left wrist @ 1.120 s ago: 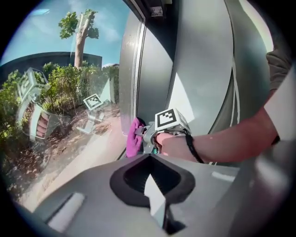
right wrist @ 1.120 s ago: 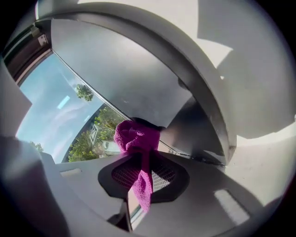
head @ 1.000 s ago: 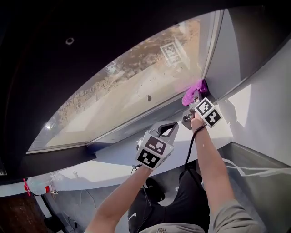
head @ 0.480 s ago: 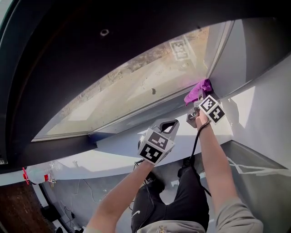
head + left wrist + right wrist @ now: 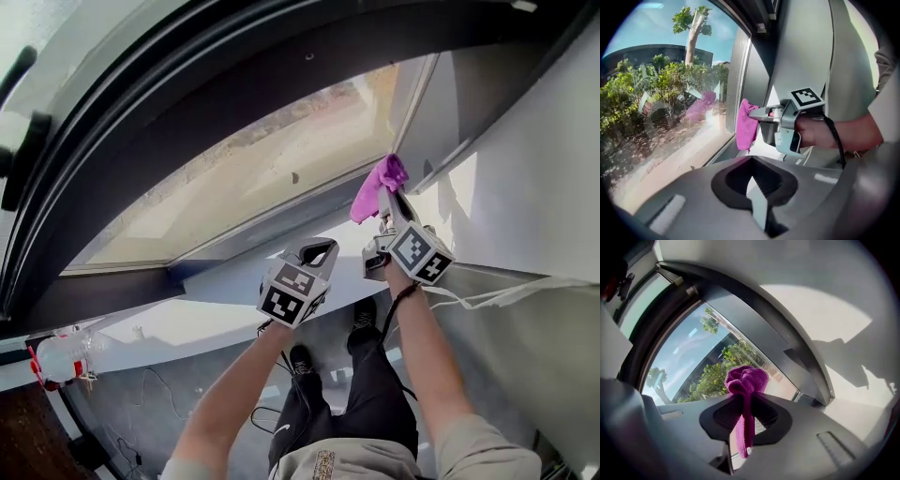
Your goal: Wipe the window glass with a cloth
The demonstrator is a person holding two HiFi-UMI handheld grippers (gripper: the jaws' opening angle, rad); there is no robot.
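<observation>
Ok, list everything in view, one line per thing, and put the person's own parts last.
Window glass: one, clear, ahead; shrubs and a tree outside.
Window frame: one, dark, around the glass.
Sill: one, white, below the glass.
Cloth: one, magenta, near the glass's lower right corner.
Bottle: one, clear with red parts, far left by the sill's end.
Left gripper: one, grey, jaws together and empty, below the glass.
Right gripper: one, grey, jaws shut on the cloth.
Forearms: two, bare, reaching up.
Shoes: two, black, on the floor.
</observation>
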